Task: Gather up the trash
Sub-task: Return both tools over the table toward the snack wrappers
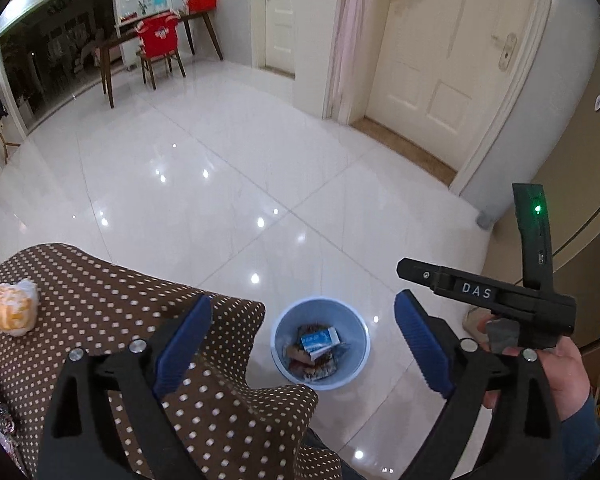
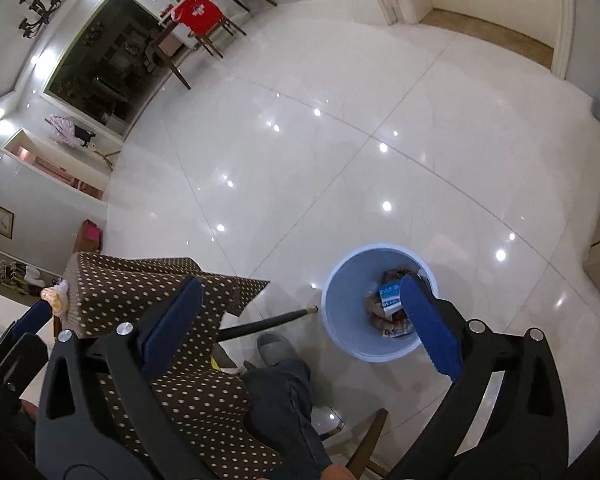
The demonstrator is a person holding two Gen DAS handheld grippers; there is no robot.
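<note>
A light blue waste bin (image 1: 284,360) stands on the white floor and holds a blue-and-white carton (image 1: 320,338) and several wrappers. It also shows in the right wrist view (image 2: 340,320). My left gripper (image 1: 304,344) is open and empty, high above the bin and the table edge. My right gripper (image 2: 300,320) is open and empty, above the bin's left side. The right gripper's body (image 1: 500,300) shows at the right of the left wrist view. A crumpled orange-and-white wrapper (image 1: 8,308) lies on the table at far left, and also shows in the right wrist view (image 2: 56,298).
A table with a brown polka-dot cloth (image 1: 140,320) fills the lower left. My leg and grey slipper (image 2: 276,350) are beside the bin. A wooden desk and a chair with a red cover (image 1: 160,40) stand far back. White doors (image 1: 428,60) are at the right.
</note>
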